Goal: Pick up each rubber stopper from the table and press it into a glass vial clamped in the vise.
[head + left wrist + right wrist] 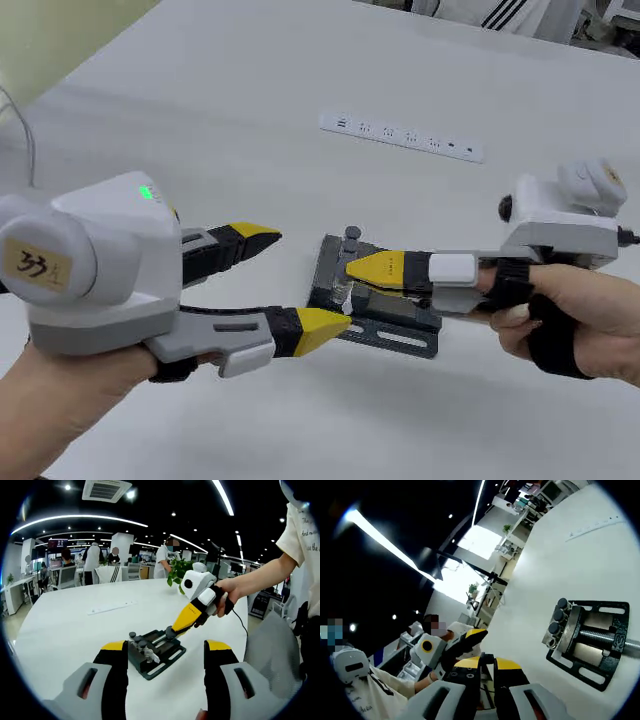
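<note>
Table [200, 100]: white, bearing the vise [385, 318], which nothing visibly pins down, so a sideways shove could slide it. Left gripper [290, 280]: jaws spread wide and empty, just beside the vise, where it could knock it. Right gripper [358, 269]: jaws drawn together, tip over the vise; any grip on something is unclear. Power strip [400, 135]: well apart, no obstacle. Stoppers [559, 614]: a dark row at the vise's end, apparently already in vials, where an off-centre press might crack the glass.
</note>
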`<action>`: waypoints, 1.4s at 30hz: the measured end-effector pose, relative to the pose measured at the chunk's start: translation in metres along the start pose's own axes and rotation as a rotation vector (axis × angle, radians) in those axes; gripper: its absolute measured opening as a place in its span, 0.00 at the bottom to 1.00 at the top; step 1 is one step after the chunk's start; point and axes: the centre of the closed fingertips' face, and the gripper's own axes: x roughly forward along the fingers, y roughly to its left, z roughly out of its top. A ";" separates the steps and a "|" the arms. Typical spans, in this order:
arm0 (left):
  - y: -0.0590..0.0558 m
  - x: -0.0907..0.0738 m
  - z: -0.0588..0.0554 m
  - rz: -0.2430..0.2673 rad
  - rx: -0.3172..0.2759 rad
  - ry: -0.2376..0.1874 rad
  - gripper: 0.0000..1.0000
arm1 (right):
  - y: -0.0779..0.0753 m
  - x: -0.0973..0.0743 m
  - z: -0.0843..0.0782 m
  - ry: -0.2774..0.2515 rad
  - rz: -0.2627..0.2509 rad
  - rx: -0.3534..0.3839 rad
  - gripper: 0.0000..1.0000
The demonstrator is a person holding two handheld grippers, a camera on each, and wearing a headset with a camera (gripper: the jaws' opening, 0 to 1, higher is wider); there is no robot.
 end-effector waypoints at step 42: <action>-0.033 0.012 0.005 -0.171 0.048 -0.022 0.05 | 0.015 -0.008 -0.026 -0.002 0.167 0.395 0.04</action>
